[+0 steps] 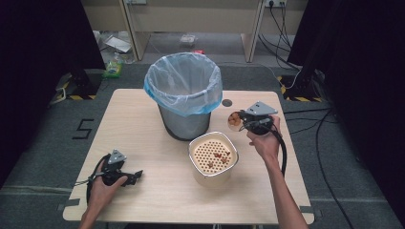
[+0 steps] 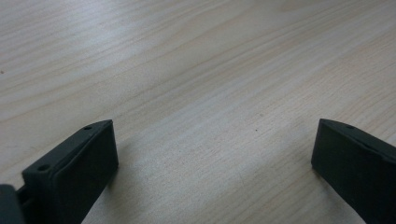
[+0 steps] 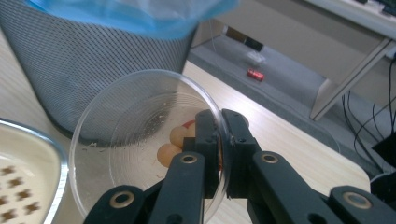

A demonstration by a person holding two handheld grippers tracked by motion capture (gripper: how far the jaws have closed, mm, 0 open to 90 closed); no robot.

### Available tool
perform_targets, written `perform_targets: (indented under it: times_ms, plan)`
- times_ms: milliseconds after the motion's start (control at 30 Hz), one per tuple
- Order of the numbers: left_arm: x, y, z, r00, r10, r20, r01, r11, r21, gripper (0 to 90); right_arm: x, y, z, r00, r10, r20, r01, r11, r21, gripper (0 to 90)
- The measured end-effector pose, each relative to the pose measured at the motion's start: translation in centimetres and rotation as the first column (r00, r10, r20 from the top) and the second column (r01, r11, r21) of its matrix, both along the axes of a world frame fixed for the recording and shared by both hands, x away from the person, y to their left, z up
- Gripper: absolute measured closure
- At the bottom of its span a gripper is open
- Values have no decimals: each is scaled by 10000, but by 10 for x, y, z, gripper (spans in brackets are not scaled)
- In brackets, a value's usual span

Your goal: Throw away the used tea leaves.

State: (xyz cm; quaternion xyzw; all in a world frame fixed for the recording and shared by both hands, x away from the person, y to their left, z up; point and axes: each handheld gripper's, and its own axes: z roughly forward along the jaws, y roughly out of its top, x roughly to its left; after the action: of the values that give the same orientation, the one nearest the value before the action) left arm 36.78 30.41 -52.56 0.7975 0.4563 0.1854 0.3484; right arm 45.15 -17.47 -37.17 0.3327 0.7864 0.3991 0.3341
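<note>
My right gripper [image 1: 240,119] is shut on the rim of a clear plastic cup [image 3: 140,135], held tipped on its side above the table, right of the bin. A few pale orange food bits [image 3: 173,144] lie inside the cup [image 1: 233,119]. The mesh waste bin [image 1: 184,95] with a blue-edged liner stands at the table's middle back. In front of it sits a cream square bowl [image 1: 213,157] with a perforated insert and a few brown scraps. My left gripper [image 1: 133,177] rests low on the table's front left, open, with nothing between its jaws [image 2: 215,154].
A small dark round hole [image 1: 227,102] marks the tabletop [image 1: 143,138] right of the bin. Beyond the table are a desk's legs, cables, a red object [image 3: 255,74] on the floor and stands with striped tape.
</note>
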Motion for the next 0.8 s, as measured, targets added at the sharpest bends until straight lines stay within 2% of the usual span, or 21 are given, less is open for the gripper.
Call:
perform_targets:
  times_ms: [267,333,400,533,567,700,733,767,800]
  plan:
    - [0,0,0,10000,-2,1,2,10000,2,0,-22,12,9,9951,398,905,-365,9986,-385,862]
    - [0,0,0,10000,-2,2,2,10000,0,0,-27,15,11,9911,391,1275,-307,9973,-669,865]
    - [0,0,0,10000,-27,-9,27,10000,-9,0,-33,19,12,9824,489,1801,-329,9953,-910,867]
    - [-1,0,0,10000,-44,9,44,10000,5,0,-49,28,14,9551,649,2890,-208,9880,-1531,869]
    - [-1,0,0,10000,-44,11,44,10000,7,0,-53,30,14,9455,738,3170,-201,9853,-1696,869]
    - [-1,0,0,10000,-38,11,38,10000,7,0,-69,41,14,9081,1171,4020,-87,9652,-2615,871]
    - [-1,0,0,10000,-38,11,38,10000,7,0,-69,41,14,9081,1171,4020,-87,9652,-2615,871]
    - [-1,0,0,10000,-32,14,32,10000,8,0,-73,43,13,8985,1283,4197,-138,9641,-2653,871]
    - [-1,0,0,10000,-20,15,20,10000,29,0,-80,47,11,8758,1389,4622,-19,9587,-2845,873]
